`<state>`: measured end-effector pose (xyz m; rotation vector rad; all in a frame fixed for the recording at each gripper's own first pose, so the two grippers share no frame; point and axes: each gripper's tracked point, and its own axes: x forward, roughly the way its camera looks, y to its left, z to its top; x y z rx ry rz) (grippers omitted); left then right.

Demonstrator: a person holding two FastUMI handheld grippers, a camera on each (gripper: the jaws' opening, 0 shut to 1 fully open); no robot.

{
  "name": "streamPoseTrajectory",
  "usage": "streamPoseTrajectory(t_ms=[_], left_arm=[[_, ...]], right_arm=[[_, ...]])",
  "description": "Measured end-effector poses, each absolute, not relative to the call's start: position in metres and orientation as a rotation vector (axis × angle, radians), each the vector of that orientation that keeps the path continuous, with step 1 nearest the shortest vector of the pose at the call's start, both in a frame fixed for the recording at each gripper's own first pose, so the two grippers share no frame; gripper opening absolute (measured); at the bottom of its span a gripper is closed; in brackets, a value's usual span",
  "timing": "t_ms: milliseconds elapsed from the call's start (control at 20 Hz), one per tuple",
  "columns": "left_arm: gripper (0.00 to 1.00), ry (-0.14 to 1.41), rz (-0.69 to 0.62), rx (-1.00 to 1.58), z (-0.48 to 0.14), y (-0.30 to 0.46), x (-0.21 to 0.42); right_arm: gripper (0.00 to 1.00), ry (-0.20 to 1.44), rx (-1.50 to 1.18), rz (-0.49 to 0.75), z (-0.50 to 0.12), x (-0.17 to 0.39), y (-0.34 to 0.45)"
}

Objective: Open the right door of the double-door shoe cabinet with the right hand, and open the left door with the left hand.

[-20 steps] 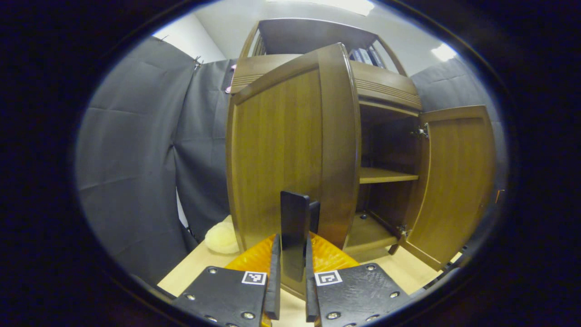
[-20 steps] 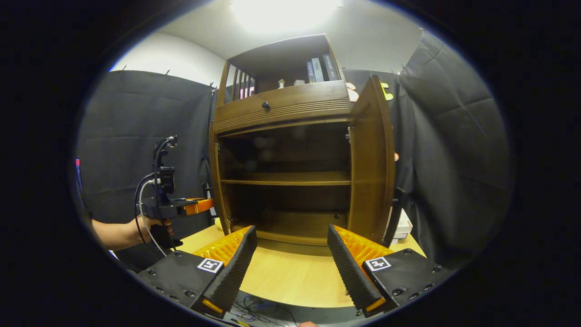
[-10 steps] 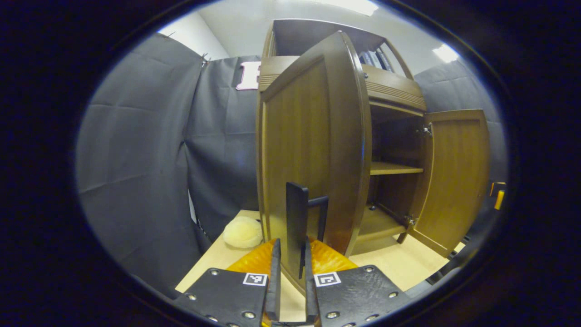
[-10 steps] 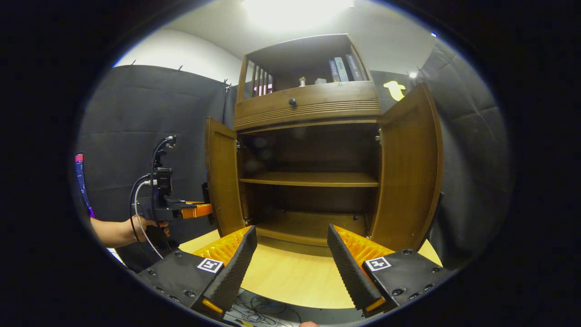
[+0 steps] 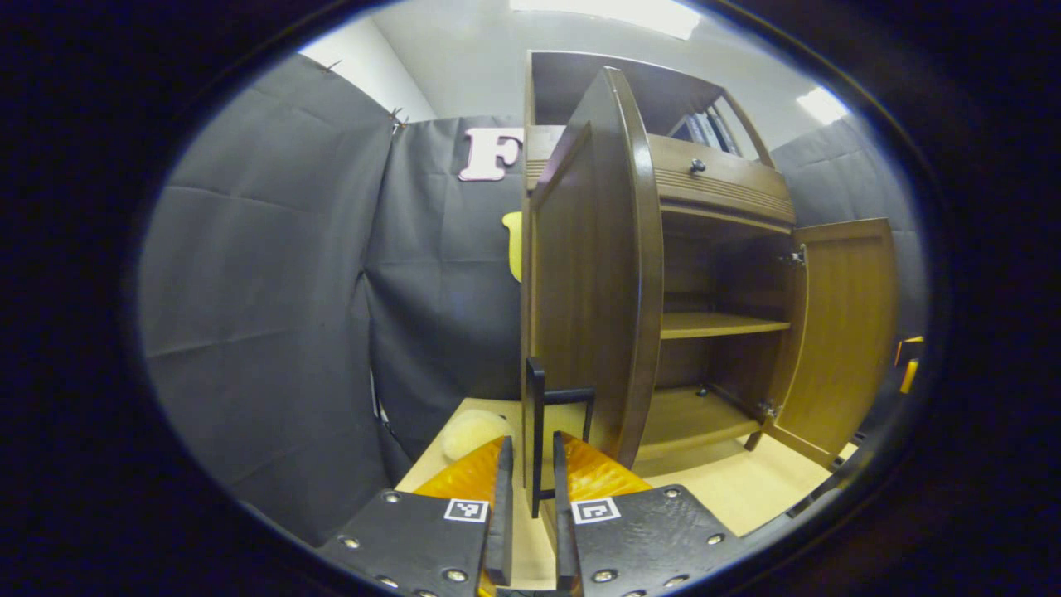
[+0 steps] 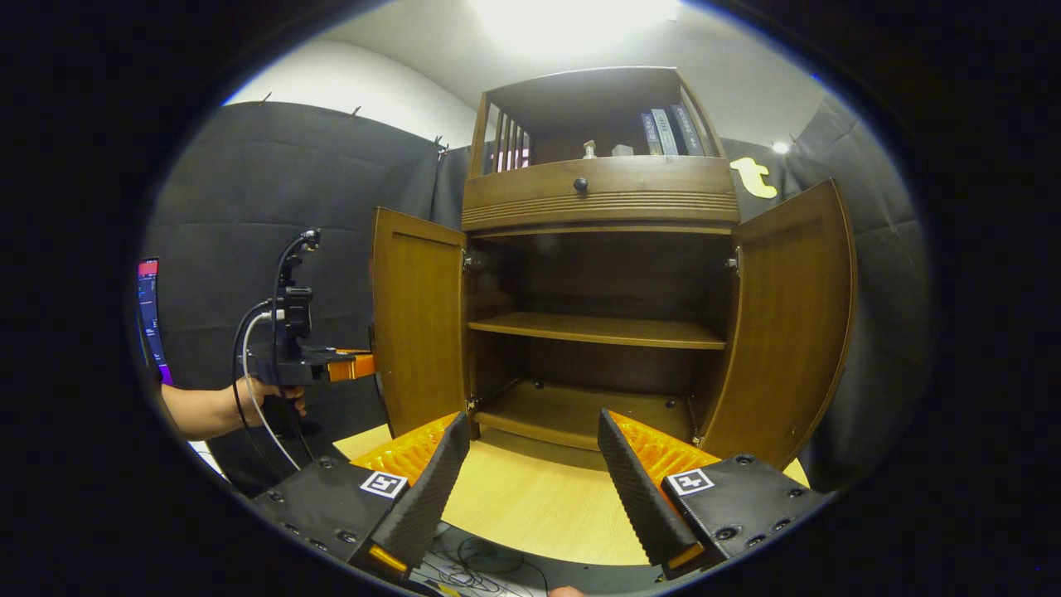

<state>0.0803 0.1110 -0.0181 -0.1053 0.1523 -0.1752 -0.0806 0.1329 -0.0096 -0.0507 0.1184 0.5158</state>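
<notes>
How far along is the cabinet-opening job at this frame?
Done: the right door stands wide open, and the right gripper hangs open in front of the cabinet, holding nothing. In hand: the left gripper is shut on the black handle of the left door, which is also swung wide, baring both shelves. Left: at most, letting go of that handle.

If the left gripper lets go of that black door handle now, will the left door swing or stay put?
Probably stays: the left door stands wide open on its hinges. It looks like rigid wood, so it should pivot rather than flex. The slim black handle between the left gripper fingers may slip.
</notes>
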Motion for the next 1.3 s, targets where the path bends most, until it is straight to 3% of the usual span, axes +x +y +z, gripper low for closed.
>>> streamPoseTrajectory(t_ms=[850,1300], left_arm=[[0.22,0.134,-0.168,-0.126,-0.016,0.145,0.077],[0.22,0.086,-0.059,-0.136,0.002,0.15,0.066]], right_arm=[[0.98,0.128,-0.048,0.514,-0.018,-0.07,0.193],[0.98,0.087,-0.031,0.437,-0.007,-0.049,0.148]])
